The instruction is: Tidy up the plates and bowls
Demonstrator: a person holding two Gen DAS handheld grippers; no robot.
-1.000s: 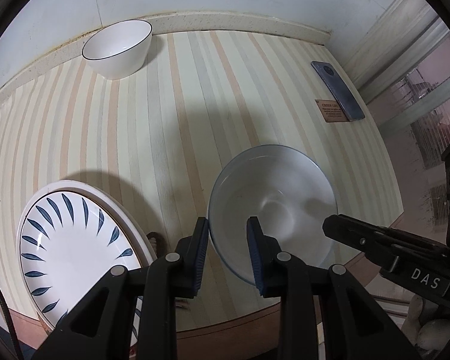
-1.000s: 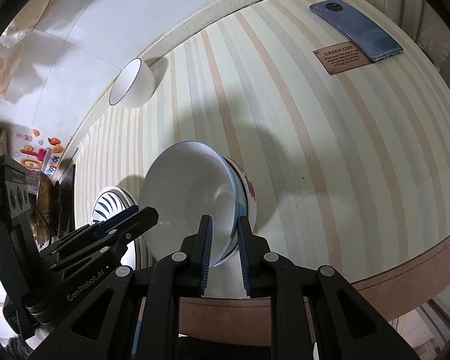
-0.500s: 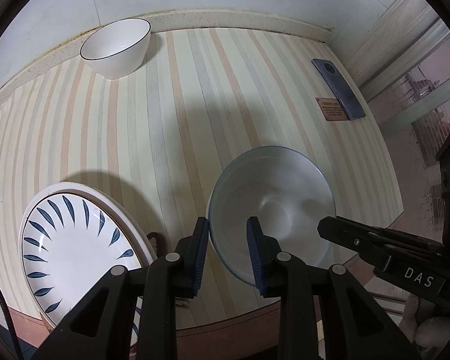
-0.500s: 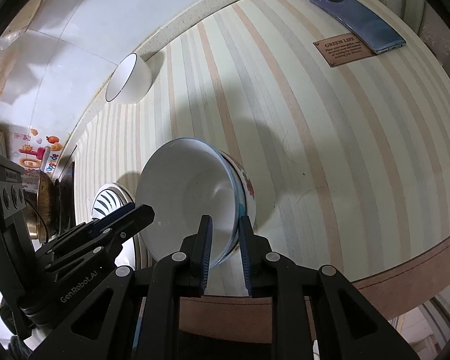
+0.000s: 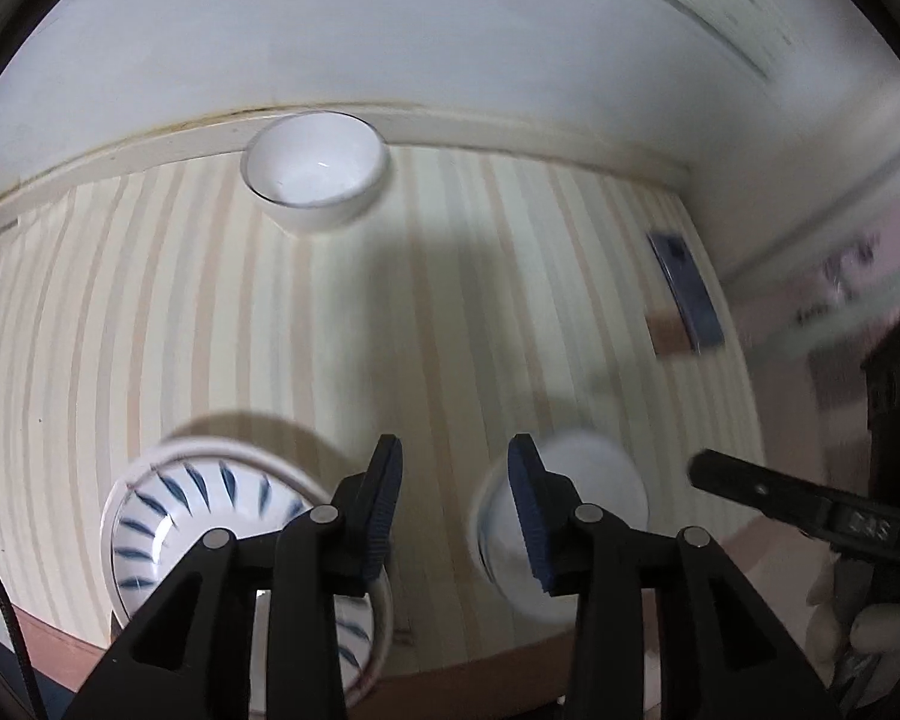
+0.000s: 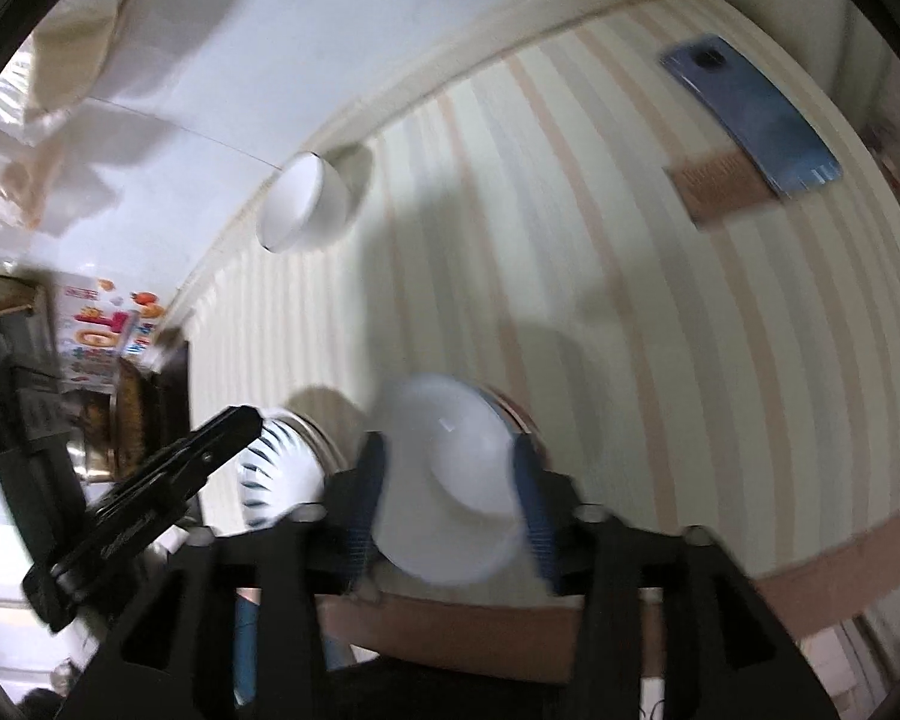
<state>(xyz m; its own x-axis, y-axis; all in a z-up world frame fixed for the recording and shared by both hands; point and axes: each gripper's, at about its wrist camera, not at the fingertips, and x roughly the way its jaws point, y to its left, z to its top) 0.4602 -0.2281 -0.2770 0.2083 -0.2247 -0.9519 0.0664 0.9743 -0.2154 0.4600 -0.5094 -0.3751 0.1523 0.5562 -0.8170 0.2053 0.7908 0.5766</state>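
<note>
The striped tabletop (image 5: 510, 312) fills both views, cream with tan bands, running ahead of both grippers to a pale wall. Just below and left of the left gripper (image 5: 455, 504) sits the leaf-pattern plate (image 5: 168, 516), white with dark blue leaf strokes fanning round its rim, partly hidden behind that gripper's black frame. The left gripper's blue-padded jaws stand spread wide with nothing between them. Right beside its right finger lies the near bowl (image 5: 588, 504), white and badly blurred; in the right wrist view that same bowl (image 6: 450, 480) sits between the right gripper (image 6: 450, 480) fingers, a dark band showing on its outer wall. Those jaws are spread too, one on each side of the bowl; whether they touch it cannot be told through the blur. Far ahead, against the wall, stands the far bowl (image 5: 315, 165), white with a thin dark rim line. Off to the right and ahead lies a blue phone (image 6: 756, 120), touching a small brown tag (image 6: 720, 180) whose lettering is too smeared to read.
</note>
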